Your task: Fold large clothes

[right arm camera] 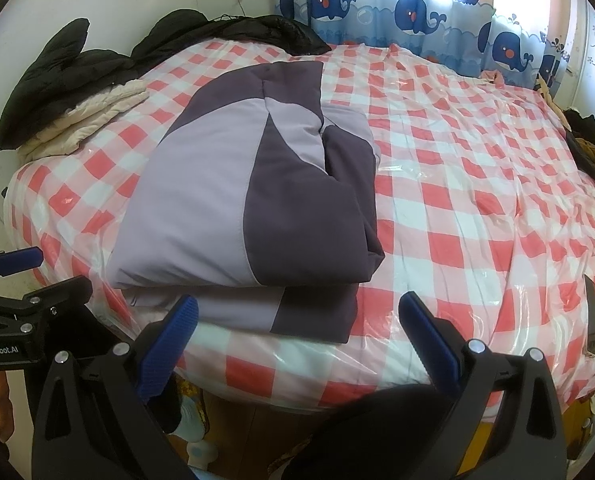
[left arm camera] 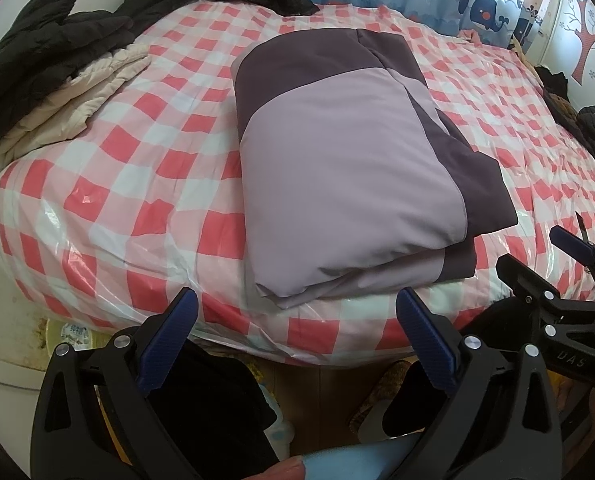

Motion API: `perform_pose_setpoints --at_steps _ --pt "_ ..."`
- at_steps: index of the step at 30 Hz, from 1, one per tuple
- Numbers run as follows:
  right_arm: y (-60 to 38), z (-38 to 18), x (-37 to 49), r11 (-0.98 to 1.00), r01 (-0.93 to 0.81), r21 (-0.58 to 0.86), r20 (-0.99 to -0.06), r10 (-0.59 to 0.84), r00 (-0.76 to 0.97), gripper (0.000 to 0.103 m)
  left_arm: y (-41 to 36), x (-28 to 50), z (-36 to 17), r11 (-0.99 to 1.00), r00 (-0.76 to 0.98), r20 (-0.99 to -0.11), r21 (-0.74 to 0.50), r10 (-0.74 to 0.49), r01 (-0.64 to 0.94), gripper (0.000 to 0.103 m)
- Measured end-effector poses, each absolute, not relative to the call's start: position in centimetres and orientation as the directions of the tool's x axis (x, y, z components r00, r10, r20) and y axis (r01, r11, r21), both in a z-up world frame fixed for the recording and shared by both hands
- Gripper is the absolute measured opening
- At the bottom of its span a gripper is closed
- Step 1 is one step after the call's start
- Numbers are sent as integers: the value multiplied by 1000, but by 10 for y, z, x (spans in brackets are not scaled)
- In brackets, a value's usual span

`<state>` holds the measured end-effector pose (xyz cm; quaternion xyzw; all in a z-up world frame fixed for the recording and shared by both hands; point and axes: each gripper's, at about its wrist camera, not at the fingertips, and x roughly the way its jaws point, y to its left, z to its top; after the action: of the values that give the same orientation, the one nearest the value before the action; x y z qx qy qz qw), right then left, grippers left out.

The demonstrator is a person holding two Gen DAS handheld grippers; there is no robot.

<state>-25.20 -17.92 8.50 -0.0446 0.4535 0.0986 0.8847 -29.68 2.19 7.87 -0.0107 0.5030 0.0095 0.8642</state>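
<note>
A large padded garment in light lilac and dark purple [left arm camera: 349, 168] lies folded into a thick rectangle on the bed near its front edge; it also shows in the right wrist view [right arm camera: 233, 200]. My left gripper [left arm camera: 297, 312] is open and empty, held off the front edge of the bed just short of the bundle. My right gripper [right arm camera: 297, 316] is open and empty, also just short of the bundle's near edge. The right gripper shows at the right of the left wrist view [left arm camera: 569, 248], and the left gripper at the left of the right wrist view [right arm camera: 17, 264].
The bed [left arm camera: 117, 208] has a red and white checked cover under clear plastic. Black jackets [left arm camera: 49, 48] and a cream quilted garment [left arm camera: 77, 96] are piled at the far left. A whale-print curtain [right arm camera: 409, 12] hangs behind. A phone [right arm camera: 591, 316] lies at the right. Dark clothes [left arm camera: 593, 128] sit at the right edge.
</note>
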Motion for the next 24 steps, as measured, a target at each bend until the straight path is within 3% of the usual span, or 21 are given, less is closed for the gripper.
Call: perform_pose_setpoints --at_steps 20,24 --pt "-178 84 -252 976 -217 15 -815 138 563 96 14 -292 85 1000 500 -866 16 17 -7 95" --pt "-178 83 -252 976 -219 19 -816 142 560 96 18 -297 86 995 539 -837 -96 -93 23 95"
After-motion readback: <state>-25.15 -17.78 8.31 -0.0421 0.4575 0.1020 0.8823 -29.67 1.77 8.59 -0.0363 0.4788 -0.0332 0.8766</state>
